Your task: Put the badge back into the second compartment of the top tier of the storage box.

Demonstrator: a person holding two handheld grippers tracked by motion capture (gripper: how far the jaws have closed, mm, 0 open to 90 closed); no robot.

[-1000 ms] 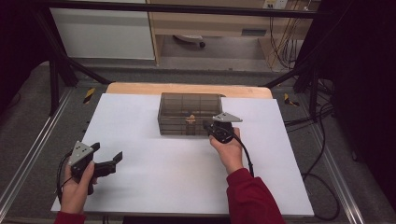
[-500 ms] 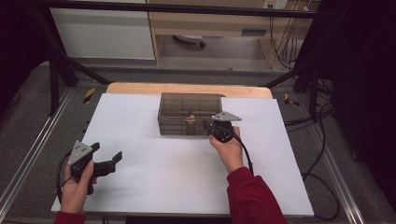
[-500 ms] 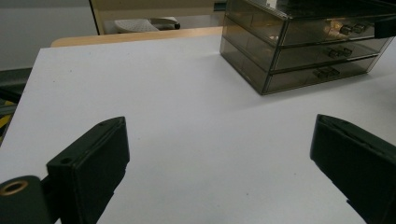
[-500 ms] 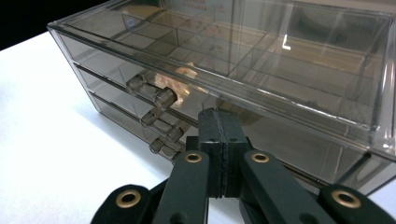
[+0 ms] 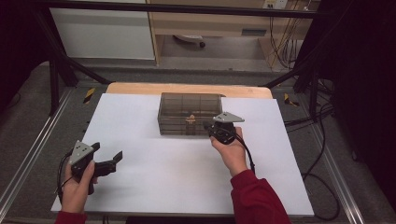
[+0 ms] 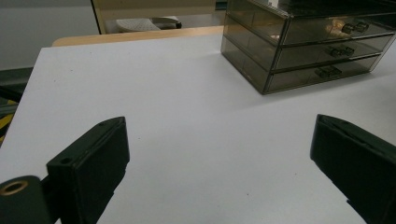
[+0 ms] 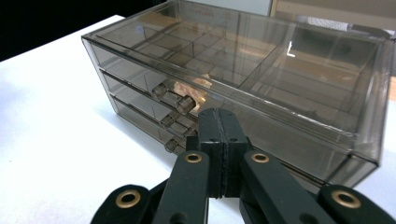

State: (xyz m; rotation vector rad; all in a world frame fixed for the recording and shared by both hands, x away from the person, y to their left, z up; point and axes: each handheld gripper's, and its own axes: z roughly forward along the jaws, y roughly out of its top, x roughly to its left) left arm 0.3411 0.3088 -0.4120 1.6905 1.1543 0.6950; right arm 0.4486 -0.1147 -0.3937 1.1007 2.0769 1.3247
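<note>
A smoky clear drawer box (image 5: 189,105) with three stacked drawers stands at the back middle of the white table (image 5: 187,177). Each drawer front carries a double knob (image 7: 180,100), and something small and tan (image 7: 192,88) lies inside the top drawer. My right gripper (image 5: 206,125) points at the box's front, its jaws pressed together with nothing between them. In the right gripper view, the right gripper (image 7: 219,116) has its tip just right of the top knob; whether it touches the front I cannot tell. My left gripper (image 5: 108,151) is held low at the near left, wide open and empty.
In the left gripper view the left gripper (image 6: 219,135) looks across bare white table (image 6: 187,93) toward the drawer box (image 6: 303,42). A wooden edge (image 5: 187,88) runs behind the box. Metal rails (image 5: 28,154) border the table, and cables (image 5: 322,154) lie at the right.
</note>
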